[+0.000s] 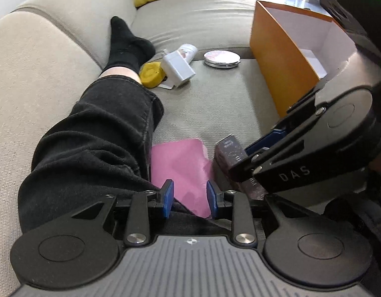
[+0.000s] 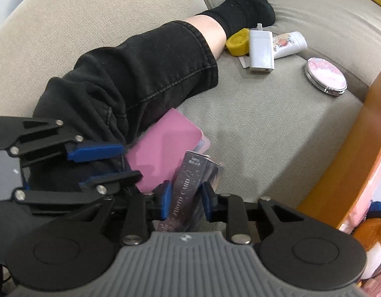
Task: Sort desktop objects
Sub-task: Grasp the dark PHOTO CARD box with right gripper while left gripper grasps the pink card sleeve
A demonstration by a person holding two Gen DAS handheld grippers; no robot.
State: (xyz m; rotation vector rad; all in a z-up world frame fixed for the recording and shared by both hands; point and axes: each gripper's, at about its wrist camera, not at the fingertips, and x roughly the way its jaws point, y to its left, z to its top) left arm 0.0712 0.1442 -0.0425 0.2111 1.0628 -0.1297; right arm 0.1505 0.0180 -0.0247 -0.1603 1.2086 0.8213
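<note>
On the beige sofa seat lies a pink card holder (image 1: 180, 165), one edge tucked under a person's black trouser leg (image 1: 91, 136). My left gripper (image 1: 189, 198) hangs over it, open; its blue pads straddle the near end and are not pressing on it. Just to the right stands a dark speckled photo card box (image 2: 188, 188). My right gripper (image 2: 186, 198) is shut on it, a pad against each long side. The left wrist view shows that gripper (image 1: 240, 165) coming in from the right onto the box (image 1: 227, 148).
Farther along the seat lie a white charger (image 1: 176, 68), a yellow round case (image 1: 150, 75), a white tube (image 1: 188, 50) and a round compact mirror (image 1: 221, 59). An open orange box (image 1: 284, 57) stands on the right. A black-socked foot (image 1: 126, 44) rests by the charger.
</note>
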